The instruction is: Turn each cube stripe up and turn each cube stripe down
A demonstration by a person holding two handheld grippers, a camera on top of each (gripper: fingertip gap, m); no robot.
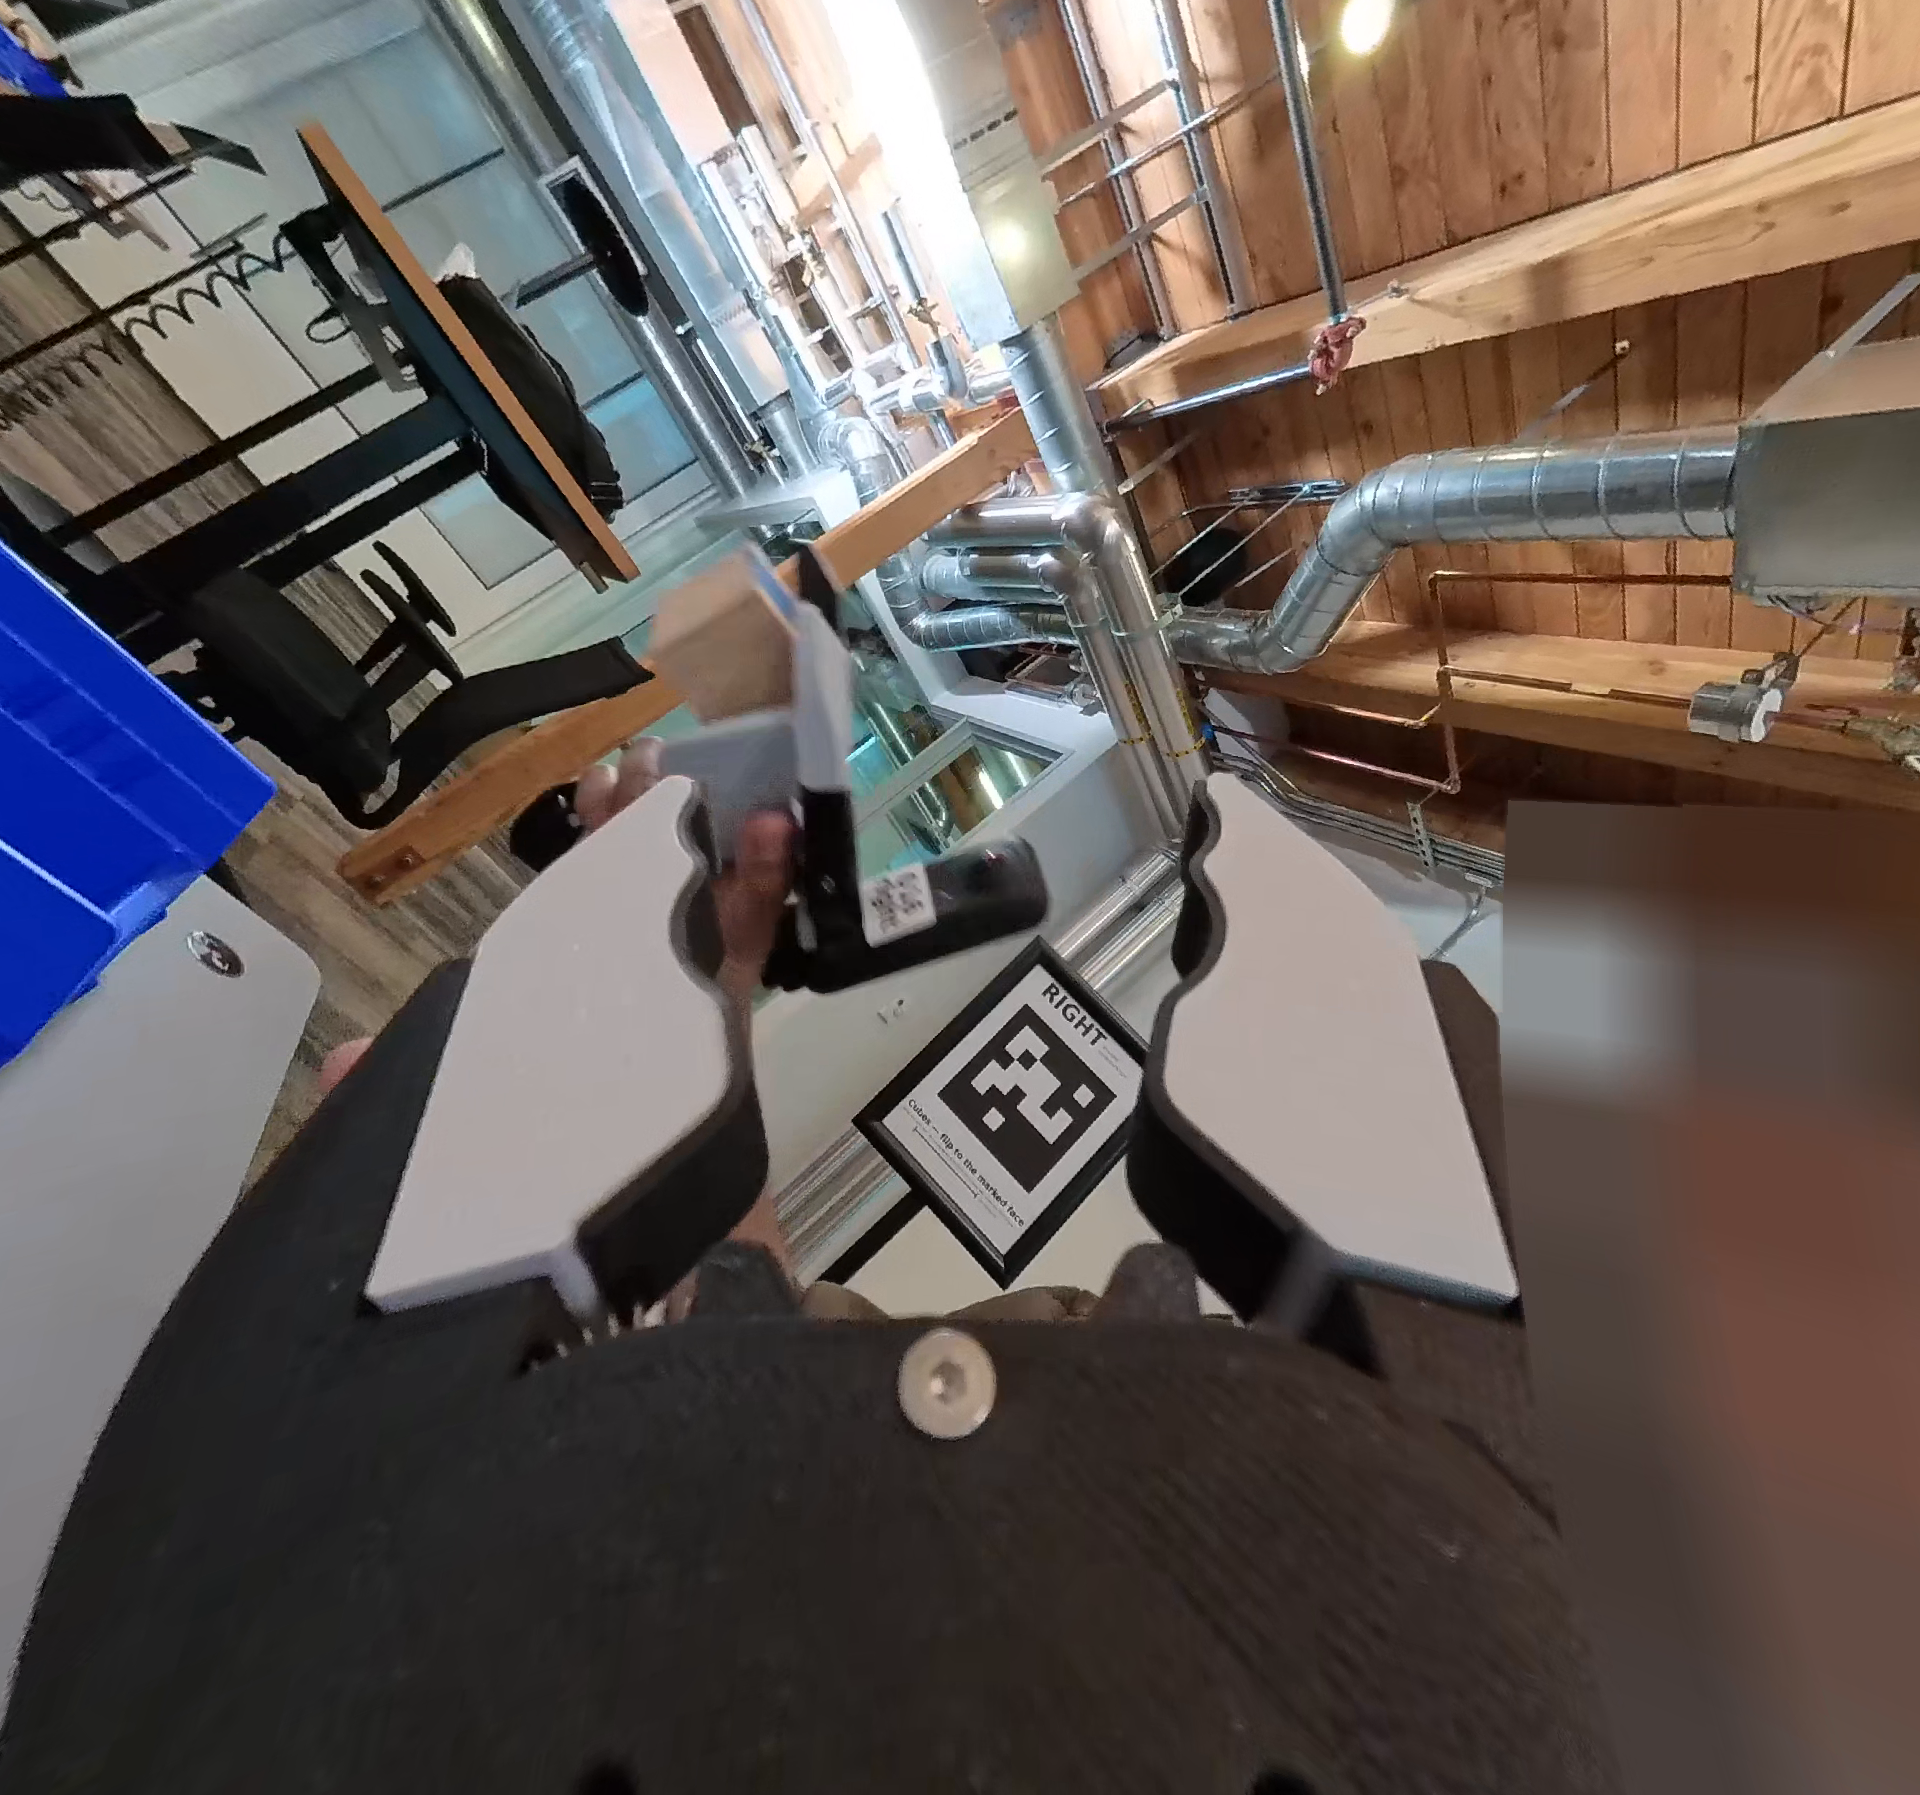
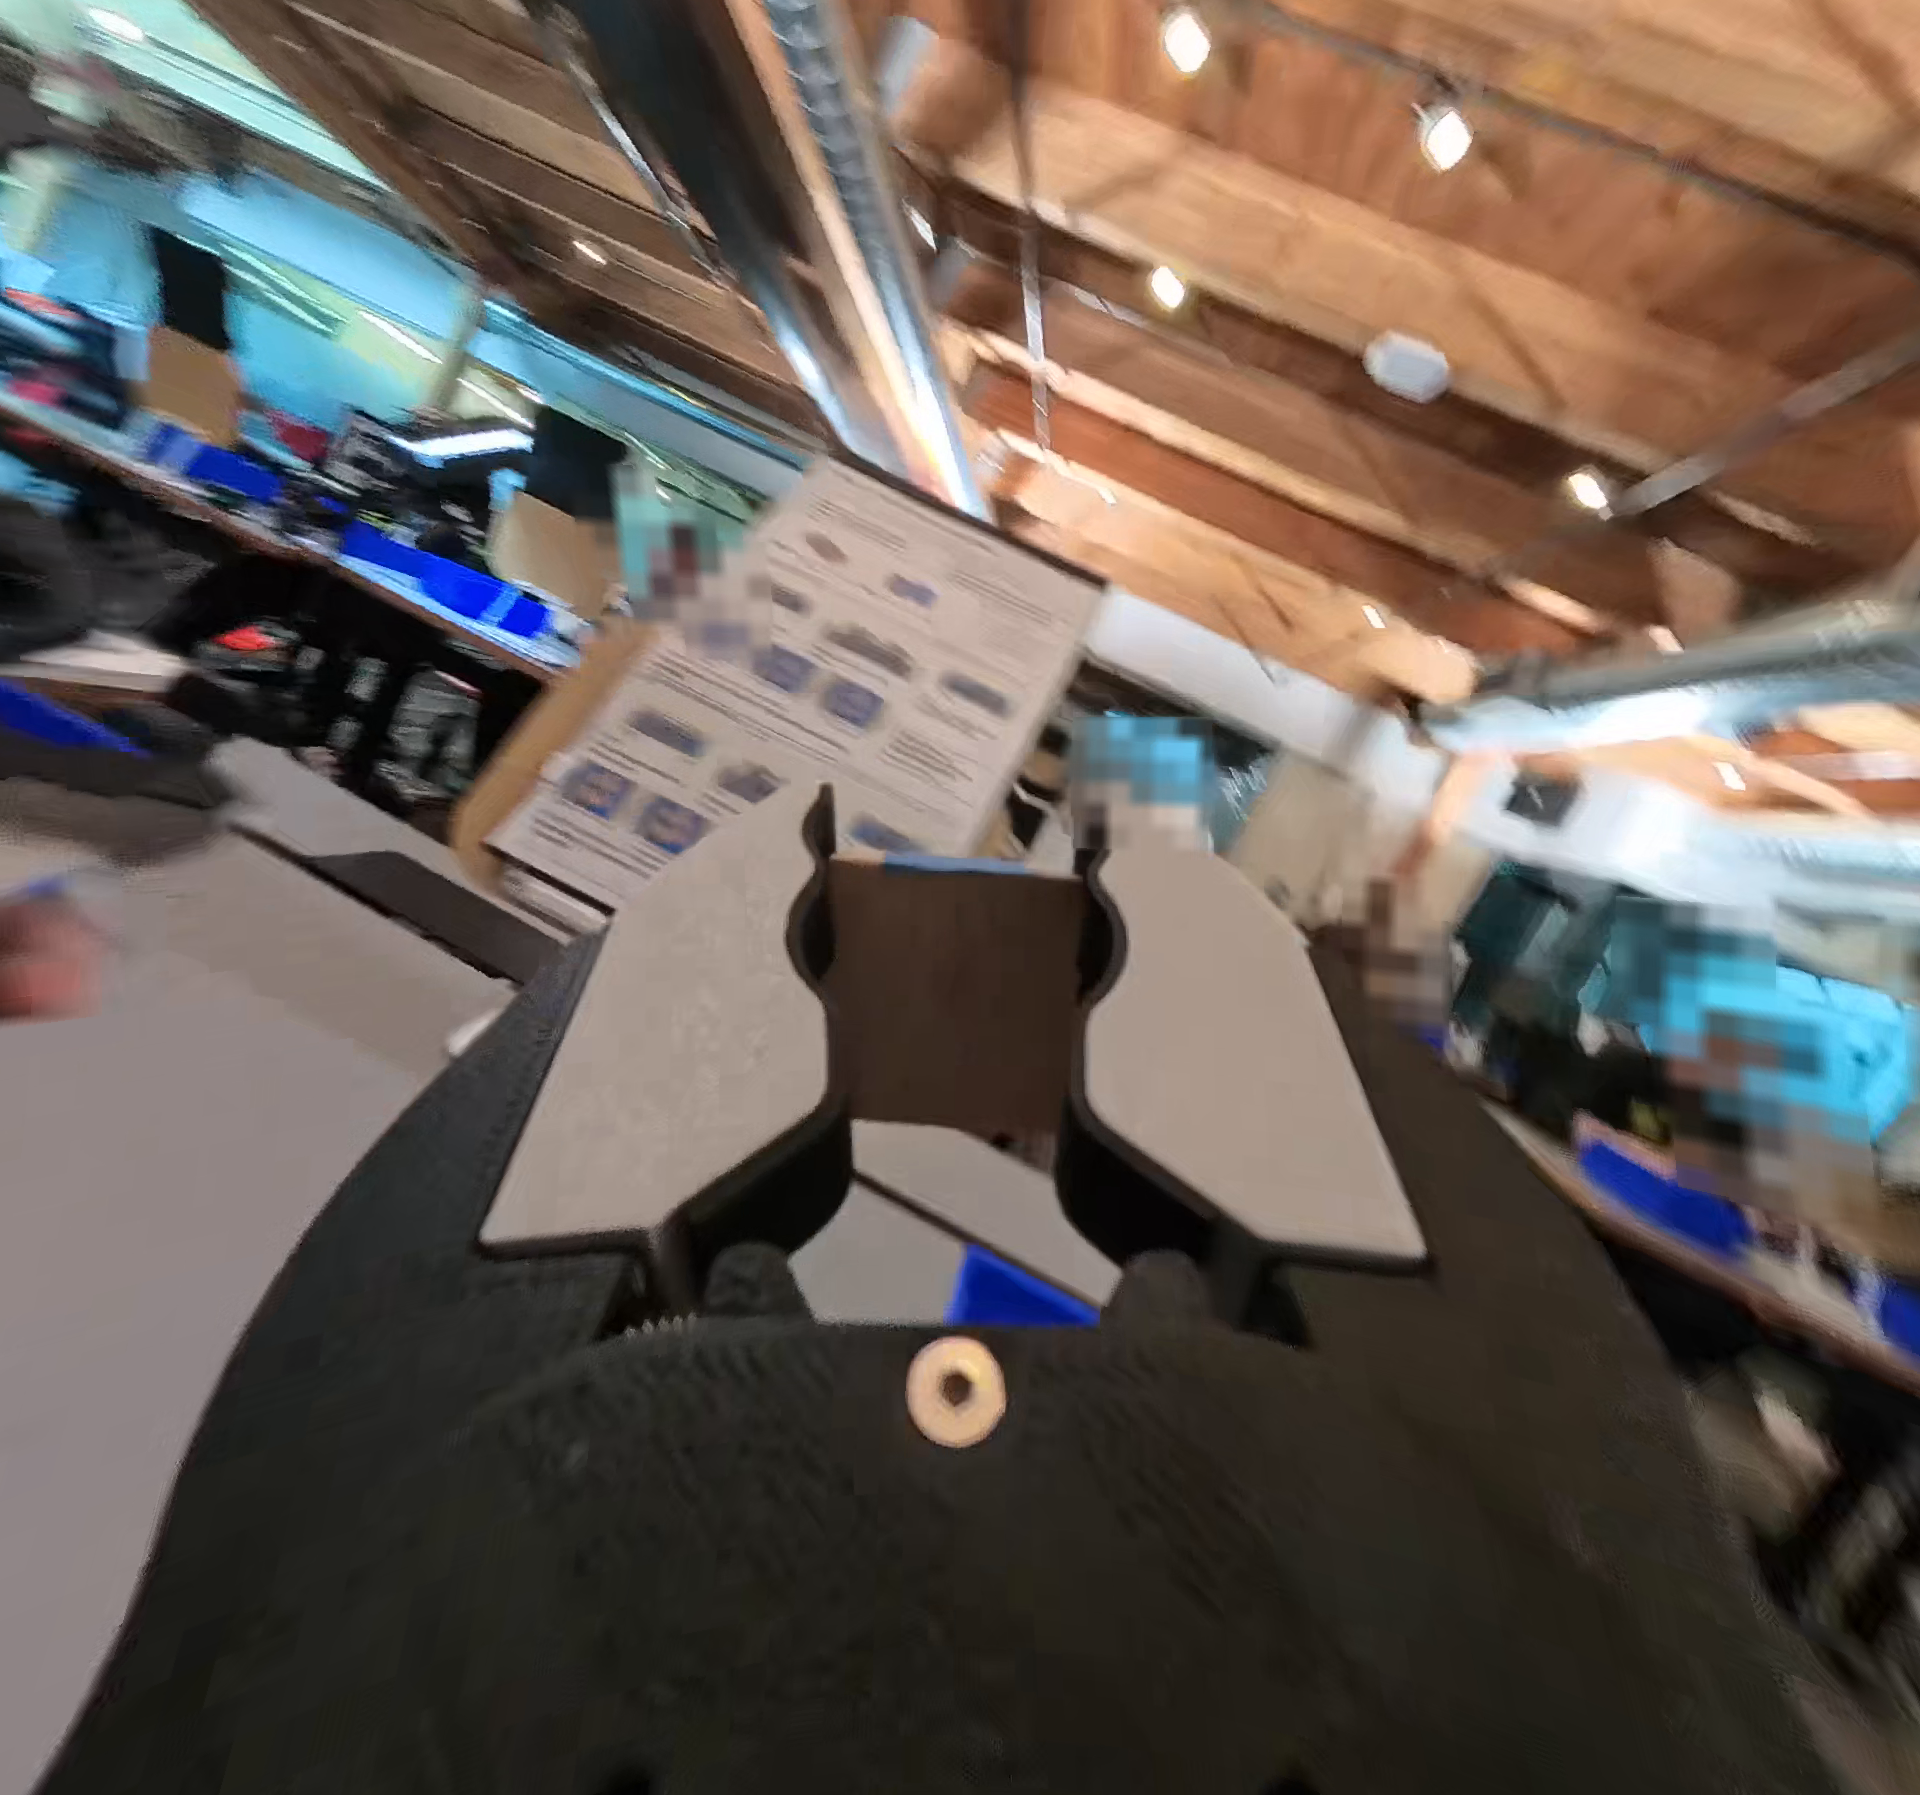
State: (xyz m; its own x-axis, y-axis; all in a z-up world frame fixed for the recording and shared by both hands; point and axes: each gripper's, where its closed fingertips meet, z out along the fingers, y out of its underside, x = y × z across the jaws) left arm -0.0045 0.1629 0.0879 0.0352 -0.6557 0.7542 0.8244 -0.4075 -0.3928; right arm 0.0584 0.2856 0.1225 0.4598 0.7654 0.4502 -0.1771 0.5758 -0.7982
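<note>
Blue bin (image 1: 94, 769) at left, framed marker card (image 1: 1003, 1122) between the spread, empty fingers of left gripper (image 1: 940, 820). Right gripper (image 2: 956, 898) up in air w/ wooden cube (image 2: 951, 992) pinched at fingertips, blue stripe (image 2: 951, 862) on far edge.

Each gripper, left gripper (image 1: 940, 846) and right gripper (image 2: 956, 862) alike, has flat pale-grey fingers (image 1: 582, 1049) edged in black, a textured black body, and one silver hex screw (image 1: 947, 1380) (set centrally).

Left tool (image 1: 940, 810) spread wide; right tool (image 2: 956, 898) clamped, raised.
</note>
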